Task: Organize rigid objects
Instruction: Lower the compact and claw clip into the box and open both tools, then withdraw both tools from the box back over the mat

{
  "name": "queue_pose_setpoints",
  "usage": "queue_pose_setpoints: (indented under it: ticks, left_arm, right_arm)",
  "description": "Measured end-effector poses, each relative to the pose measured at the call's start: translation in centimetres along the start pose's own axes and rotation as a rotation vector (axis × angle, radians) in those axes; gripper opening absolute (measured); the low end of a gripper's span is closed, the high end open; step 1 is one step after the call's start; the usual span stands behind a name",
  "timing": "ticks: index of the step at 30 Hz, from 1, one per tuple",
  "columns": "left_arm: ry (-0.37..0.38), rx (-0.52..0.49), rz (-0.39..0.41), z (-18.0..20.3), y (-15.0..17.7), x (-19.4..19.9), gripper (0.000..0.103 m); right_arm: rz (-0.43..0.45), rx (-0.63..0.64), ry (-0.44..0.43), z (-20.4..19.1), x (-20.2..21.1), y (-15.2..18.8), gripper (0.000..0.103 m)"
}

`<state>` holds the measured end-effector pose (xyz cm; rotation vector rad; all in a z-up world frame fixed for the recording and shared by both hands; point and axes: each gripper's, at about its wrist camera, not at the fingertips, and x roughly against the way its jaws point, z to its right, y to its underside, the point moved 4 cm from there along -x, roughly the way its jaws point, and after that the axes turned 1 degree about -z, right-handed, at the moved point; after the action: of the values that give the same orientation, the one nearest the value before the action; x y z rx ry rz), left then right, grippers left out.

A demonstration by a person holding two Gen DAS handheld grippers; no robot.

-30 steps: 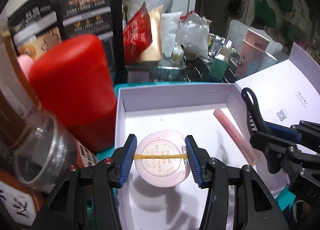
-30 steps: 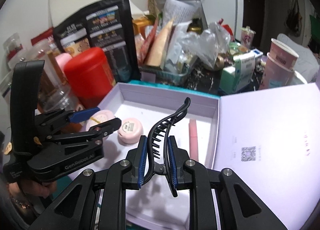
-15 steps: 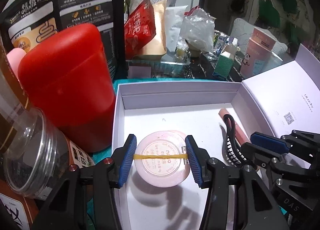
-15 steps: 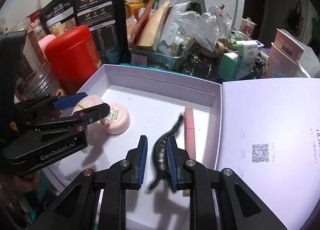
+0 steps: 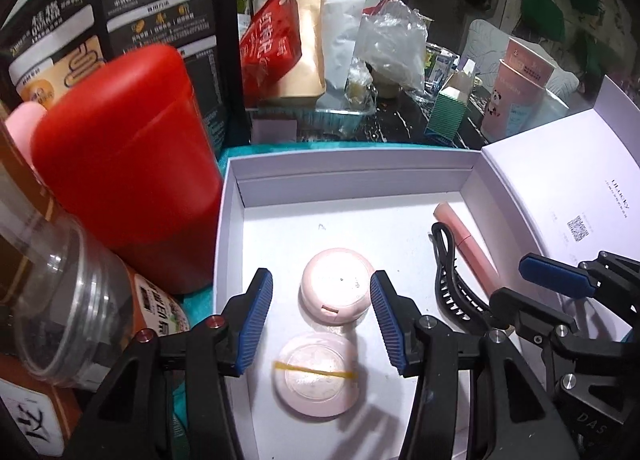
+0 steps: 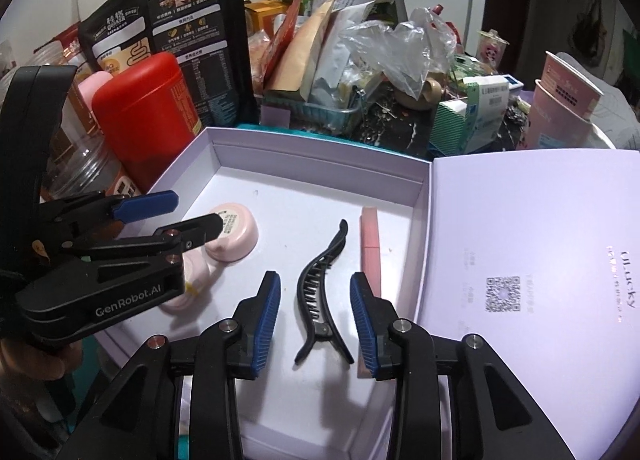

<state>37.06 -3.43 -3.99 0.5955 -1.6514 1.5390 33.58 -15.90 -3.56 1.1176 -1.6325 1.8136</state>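
An open white box (image 5: 352, 168) (image 6: 320, 148) holds the items. Two pink round compacts lie in it: one with a yellow rubber band (image 5: 316, 374) near the front, one plain (image 5: 335, 286) behind it, also in the right wrist view (image 6: 234, 232). A black hair clip (image 6: 322, 292) (image 5: 456, 284) lies flat beside a pink lipstick tube (image 6: 370, 244) (image 5: 466, 236). My left gripper (image 5: 322, 320) is open and empty above the compacts. My right gripper (image 6: 316, 314) is open, its fingers either side of the clip.
A red canister (image 5: 124, 148) and a clear jar (image 5: 60, 308) stand left of the box. The box lid (image 6: 532, 260) lies open to the right. Snack bags, a black pouch (image 6: 172, 32), small cartons and pink paper cups (image 6: 560, 104) crowd the back.
My left gripper opened and let the banded compact down into the box. My right gripper lowered the hair clip into the box, opened and released it.
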Motion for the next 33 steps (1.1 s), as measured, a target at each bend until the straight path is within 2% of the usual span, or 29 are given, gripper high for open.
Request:
queue_pose_setpoints:
  ticks: [7,11,15,20,24,29,33]
  left_arm:
    - [-0.036,-0.013,0.041,0.1,-0.3,2.7,0.050]
    - [-0.029,0.005,0.066,0.1,-0.4,4.6,0.050]
    - [-0.020,0.008,0.110,0.5,-0.3,7.1,0.050]
    - [-0.048,-0.018,0.162,1.3,0.0,10.0,0.050]
    - [-0.050,-0.038,0.187,1.8,0.6,11.8,0.050]
    - [-0.030,-0.041,0.197,2.5,1.5,13.7,0.050]
    - [-0.045,-0.045,0.224,2.9,2.4,15.5,0.050]
  right_arm:
    - [0.028,-0.014,-0.016,0.0,2.2,0.0,0.036]
    - [0.056,-0.022,-0.037,-0.2,4.1,0.0,0.036]
    - [0.096,-0.017,-0.030,-0.5,6.4,0.1,0.036]
    - [0.137,-0.014,-0.021,-1.0,9.1,0.5,0.036]
    - [0.165,-0.015,-0.022,-1.4,11.0,1.3,0.043]
    - [0.183,-0.014,-0.022,-1.8,13.0,2.7,0.043]
    - [0.195,-0.007,-0.021,-2.2,14.5,3.8,0.048]
